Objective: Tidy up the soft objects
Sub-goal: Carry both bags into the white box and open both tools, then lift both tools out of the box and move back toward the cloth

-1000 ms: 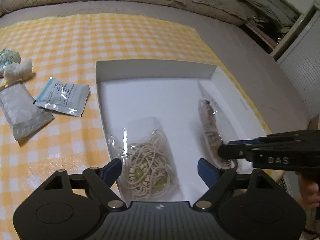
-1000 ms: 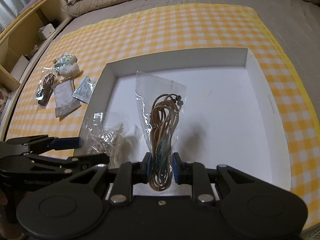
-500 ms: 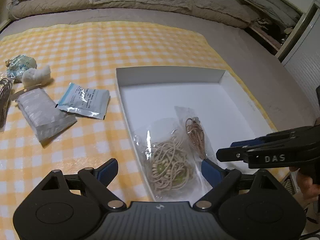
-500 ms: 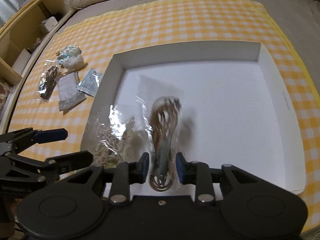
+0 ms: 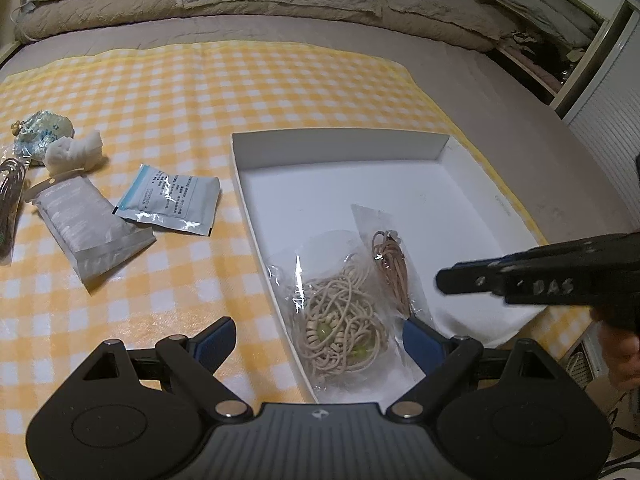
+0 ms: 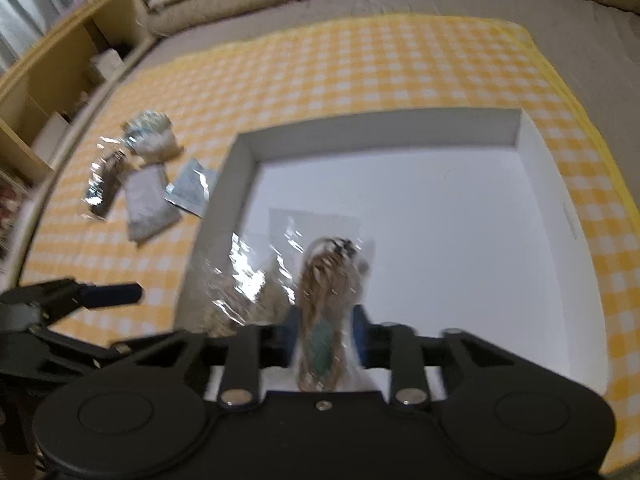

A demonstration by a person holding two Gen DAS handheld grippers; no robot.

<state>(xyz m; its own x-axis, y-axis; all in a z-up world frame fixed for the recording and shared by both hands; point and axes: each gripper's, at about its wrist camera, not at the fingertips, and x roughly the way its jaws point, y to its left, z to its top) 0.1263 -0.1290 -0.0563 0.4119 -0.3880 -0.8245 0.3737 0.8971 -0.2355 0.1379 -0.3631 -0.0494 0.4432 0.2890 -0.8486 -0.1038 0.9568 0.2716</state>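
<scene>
A white shallow box [image 5: 336, 148] lies on the yellow checked cloth. In its near left corner lie a clear bag of beige cord [image 5: 340, 320] and, to its right, a clear bag of brown cord [image 5: 390, 264]. My left gripper [image 5: 316, 324] is open wide above the box's left wall and the beige bag, pressing on nothing. My right gripper [image 5: 440, 280] hovers just right of the brown bag, apart from it, its jaws closing to shut. In the blurred right wrist view the brown bag [image 6: 324, 280] shows past the right gripper [image 6: 326, 320].
Left of the box on the cloth lie a blue-edged sachet [image 5: 170, 198], a grey packet [image 5: 86, 224], a white soft lump [image 5: 74, 154], a pale blue bundle [image 5: 42, 130] and a dark cord bag [image 5: 10, 196]. Bedding lies beyond; shelves [image 6: 60, 92] stand at the left.
The right gripper let go of the brown cord bag, which now lies in the box beside the beige one, then drew its jaws together again. The left gripper's view has pulled back.
</scene>
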